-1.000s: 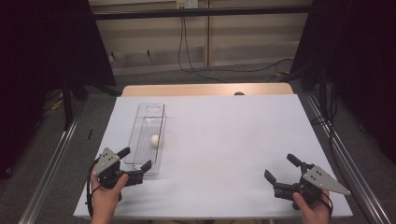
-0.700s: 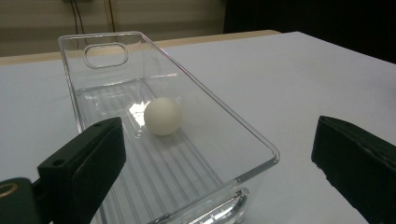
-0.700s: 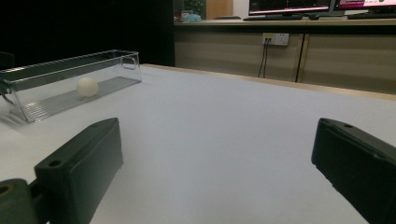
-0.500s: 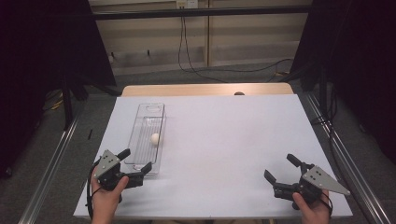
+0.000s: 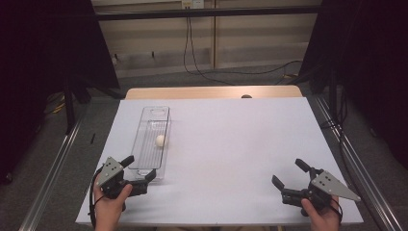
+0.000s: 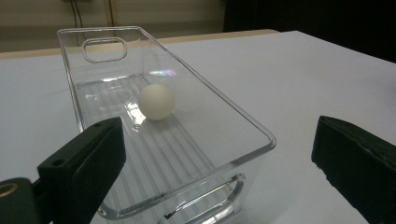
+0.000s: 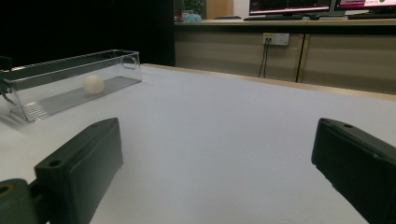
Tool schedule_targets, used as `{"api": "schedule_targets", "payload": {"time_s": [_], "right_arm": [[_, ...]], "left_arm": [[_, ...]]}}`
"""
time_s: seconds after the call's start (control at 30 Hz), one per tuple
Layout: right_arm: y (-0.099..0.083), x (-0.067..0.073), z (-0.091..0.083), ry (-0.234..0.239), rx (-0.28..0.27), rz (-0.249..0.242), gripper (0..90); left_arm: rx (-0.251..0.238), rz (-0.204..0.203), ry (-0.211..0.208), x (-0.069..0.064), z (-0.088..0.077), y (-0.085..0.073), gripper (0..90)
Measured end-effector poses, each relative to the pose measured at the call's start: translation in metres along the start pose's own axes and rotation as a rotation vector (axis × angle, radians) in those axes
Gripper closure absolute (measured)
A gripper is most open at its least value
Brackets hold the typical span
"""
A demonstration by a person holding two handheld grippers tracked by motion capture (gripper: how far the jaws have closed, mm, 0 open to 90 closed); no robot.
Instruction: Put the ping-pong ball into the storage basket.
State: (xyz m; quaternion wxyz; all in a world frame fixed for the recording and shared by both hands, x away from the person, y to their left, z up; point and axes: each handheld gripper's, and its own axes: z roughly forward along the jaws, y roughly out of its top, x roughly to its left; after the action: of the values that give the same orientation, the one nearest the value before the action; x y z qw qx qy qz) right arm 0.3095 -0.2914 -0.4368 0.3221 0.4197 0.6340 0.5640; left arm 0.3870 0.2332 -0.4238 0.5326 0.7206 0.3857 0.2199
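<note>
Black jaws of the left claw (image 5: 139, 169) stand wide and hold nothing, set about the near end of the bin (image 5: 154, 139) at the table's (image 5: 231, 144) near-left. That clear plastic bin runs long from near to far, so its short near wall faces the claw and its long axis leads straight away from it. The ball (image 5: 160, 140) rests on the ribbed floor about midway along, just against the right wall, beyond the jaws' reach for now. The right claw (image 5: 288, 174), also wide and empty, hovers at the near-right edge, well apart from the bin; the left is plainly the nearer one.

From the left claw's own camera, the bin's near rim (image 6: 243, 144) lies between the jaws and a handle cut-out shows in that wall, which the high view barely resolves. The right claw's camera shows the bin (image 7: 70, 81) side-on, ball (image 7: 93, 84) low inside.
</note>
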Motion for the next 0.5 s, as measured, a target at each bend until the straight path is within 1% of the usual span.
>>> {"api": "schedule_targets", "payload": {"time_s": [0.03,0.1,0.23,0.27,0.37,0.4,0.5], "right_arm": [[0.0,0.0002,0.0,0.0,0.0,0.002,1.7],[0.0001,0.0001,0.0001,0.003,-0.001,0.0,1.7],[-0.0001,0.0002,0.0003,0.002,0.0,-0.003,1.6],[-0.0001,0.0003,0.0002,0.002,0.001,-0.002,1.7],[0.0,0.0003,0.0003,0.003,-0.001,-0.001,1.7],[0.0,0.0003,0.0003,0.002,-0.001,-0.001,1.7],[0.0,0.0003,0.0003,0.003,0.001,-0.003,1.6]], "left_arm": [[0.001,-0.002,-0.005,0.0,-0.0004,-0.0005,3.2],[-0.004,-0.003,-0.002,0.0,-0.0012,-0.0011,3.2],[-0.002,0.011,-0.004,0.0003,-0.0024,-0.0016,3.2],[-0.005,0.004,-0.002,0.0,-0.0024,-0.0017,3.2],[-0.008,0.003,-0.002,-0.0012,-0.0033,-0.002,3.2],[-0.003,0.011,-0.003,-0.0017,-0.0043,-0.002,3.1],[-0.002,0.018,-0.002,-0.0039,-0.0051,-0.002,3.2]]}}
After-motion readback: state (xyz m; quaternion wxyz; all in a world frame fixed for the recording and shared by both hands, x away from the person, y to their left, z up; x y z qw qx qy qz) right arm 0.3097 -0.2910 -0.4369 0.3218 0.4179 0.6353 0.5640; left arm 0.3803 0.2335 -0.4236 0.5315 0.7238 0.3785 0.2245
